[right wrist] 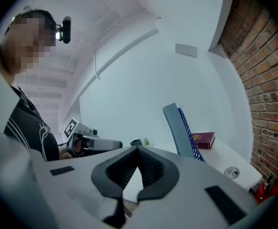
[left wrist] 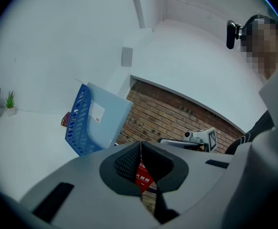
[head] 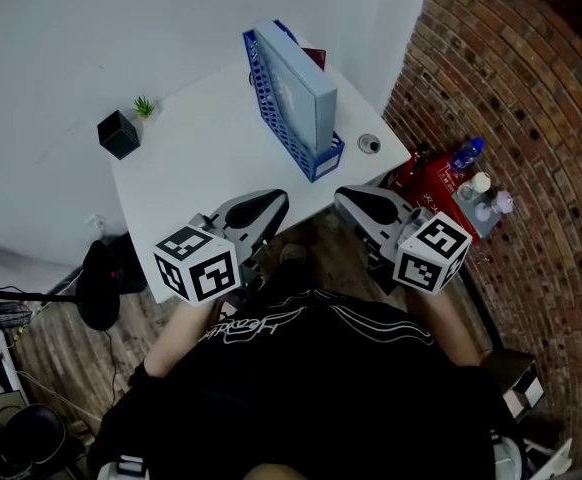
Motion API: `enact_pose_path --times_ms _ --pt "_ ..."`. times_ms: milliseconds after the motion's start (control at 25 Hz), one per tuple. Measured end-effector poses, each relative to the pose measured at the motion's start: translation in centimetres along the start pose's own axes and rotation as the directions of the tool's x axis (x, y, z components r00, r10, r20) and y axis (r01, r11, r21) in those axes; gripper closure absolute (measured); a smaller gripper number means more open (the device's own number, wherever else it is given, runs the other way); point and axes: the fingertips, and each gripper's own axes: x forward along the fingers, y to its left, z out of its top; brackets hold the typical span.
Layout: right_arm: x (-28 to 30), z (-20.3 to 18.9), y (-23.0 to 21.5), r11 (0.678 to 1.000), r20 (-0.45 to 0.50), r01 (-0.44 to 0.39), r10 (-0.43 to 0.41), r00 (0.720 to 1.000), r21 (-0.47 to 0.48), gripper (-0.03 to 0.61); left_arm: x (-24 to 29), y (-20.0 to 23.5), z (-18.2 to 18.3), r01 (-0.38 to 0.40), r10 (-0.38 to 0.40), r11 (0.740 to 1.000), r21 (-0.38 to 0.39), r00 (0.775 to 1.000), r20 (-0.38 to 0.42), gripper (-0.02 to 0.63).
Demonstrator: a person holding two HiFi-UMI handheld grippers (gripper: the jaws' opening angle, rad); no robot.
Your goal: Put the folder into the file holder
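Note:
A pale blue folder stands upright inside the blue mesh file holder on the white table. The left gripper view shows the folder leaning in the holder; in the right gripper view the folder is edge-on in the holder. My left gripper hovers at the table's front edge, shut and empty. My right gripper is beside it, a little short of the holder's near end, also shut with nothing held. Their tips point toward each other.
A black cube pot and a tiny green plant sit at the table's far left. A dark red book lies behind the holder. A cable grommet is near the right corner. A red box with bottles stands by the brick wall.

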Motion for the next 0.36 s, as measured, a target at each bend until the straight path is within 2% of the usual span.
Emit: enact_pose_path --times_ms 360 --pt "1.0 -0.3 -0.9 1.0 -0.015 0.002 -0.002 1.0 -0.004 0.578 0.5 1.2 -0.1 0.0 0.0 1.0 -0.007 1.0 -0.022 0.581"
